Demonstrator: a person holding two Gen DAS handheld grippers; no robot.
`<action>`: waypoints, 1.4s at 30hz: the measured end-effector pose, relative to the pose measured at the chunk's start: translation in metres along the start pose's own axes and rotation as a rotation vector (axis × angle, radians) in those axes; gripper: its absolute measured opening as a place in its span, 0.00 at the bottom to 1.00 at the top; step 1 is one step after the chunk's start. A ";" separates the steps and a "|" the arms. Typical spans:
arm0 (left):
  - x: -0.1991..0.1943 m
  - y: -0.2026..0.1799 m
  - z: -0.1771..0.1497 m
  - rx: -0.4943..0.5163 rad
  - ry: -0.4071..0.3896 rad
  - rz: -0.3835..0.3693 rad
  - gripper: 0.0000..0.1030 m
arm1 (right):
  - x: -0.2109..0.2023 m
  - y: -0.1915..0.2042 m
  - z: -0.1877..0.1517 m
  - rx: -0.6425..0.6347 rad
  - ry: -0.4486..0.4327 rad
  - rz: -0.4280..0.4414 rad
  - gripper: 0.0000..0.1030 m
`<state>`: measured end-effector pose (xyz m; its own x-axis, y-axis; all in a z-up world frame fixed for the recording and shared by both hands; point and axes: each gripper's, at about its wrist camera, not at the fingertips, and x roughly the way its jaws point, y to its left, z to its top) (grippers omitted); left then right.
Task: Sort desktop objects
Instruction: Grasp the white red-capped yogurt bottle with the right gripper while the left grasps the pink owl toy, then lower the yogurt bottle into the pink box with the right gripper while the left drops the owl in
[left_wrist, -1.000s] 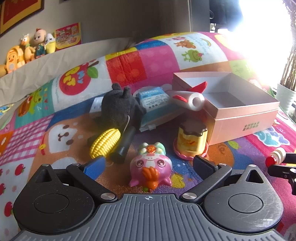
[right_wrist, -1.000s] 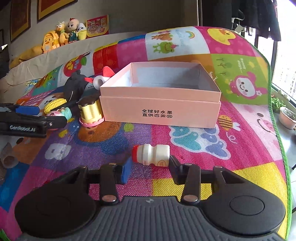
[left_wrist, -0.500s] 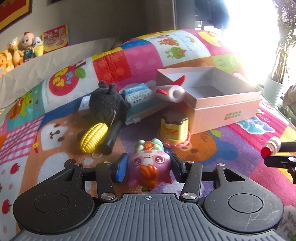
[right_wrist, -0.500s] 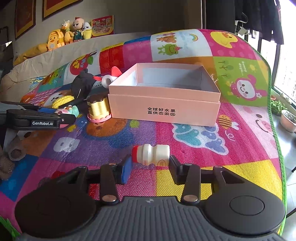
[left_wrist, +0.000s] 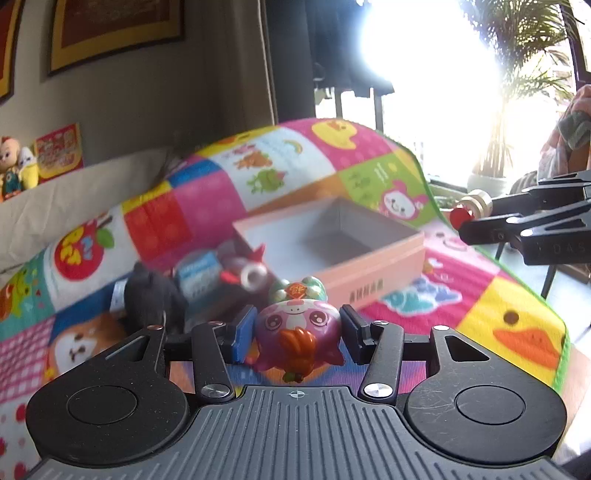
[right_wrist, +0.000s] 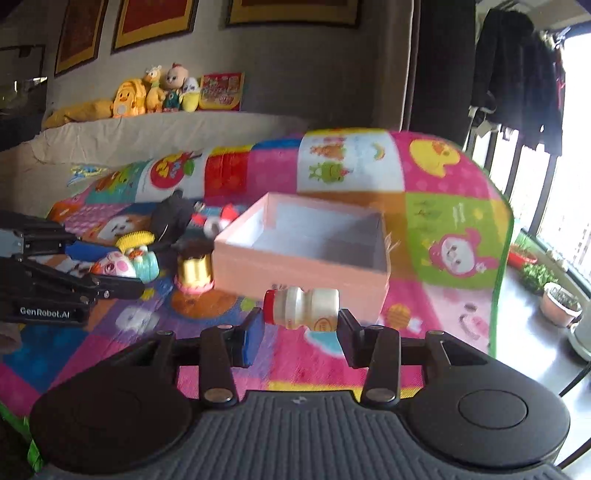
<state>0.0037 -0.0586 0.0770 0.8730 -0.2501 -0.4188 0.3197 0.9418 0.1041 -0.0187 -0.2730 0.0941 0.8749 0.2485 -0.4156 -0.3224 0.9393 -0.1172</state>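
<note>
Both grippers were clamped, left gripper (left_wrist: 297, 334) on the pink pig toy (left_wrist: 298, 332), right gripper (right_wrist: 300, 332) on the yogurt bottle (right_wrist: 301, 308), mid-frame short of the pink box (right_wrist: 303, 266), so I'd clear its rim before dropping.

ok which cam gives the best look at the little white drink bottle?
Right wrist. The drink bottle sits dead centre, lying sideways in the right gripper, red cap and label both visible, pink box behind. Left wrist shows only its capped end at the frame edge, washed by window glare.
</note>
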 end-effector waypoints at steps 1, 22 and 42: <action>0.010 0.000 0.014 0.005 -0.030 -0.005 0.53 | 0.003 -0.006 0.014 0.002 -0.030 -0.016 0.41; 0.029 0.121 -0.040 -0.363 0.100 0.227 1.00 | 0.091 0.004 0.017 0.130 0.020 0.078 1.00; -0.018 0.159 -0.081 -0.544 0.071 0.282 1.00 | 0.170 0.161 0.005 -0.056 0.155 0.060 0.43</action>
<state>0.0095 0.1139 0.0281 0.8640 0.0230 -0.5029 -0.1697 0.9538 -0.2479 0.0799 -0.0779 0.0094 0.7886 0.2604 -0.5570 -0.3959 0.9082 -0.1359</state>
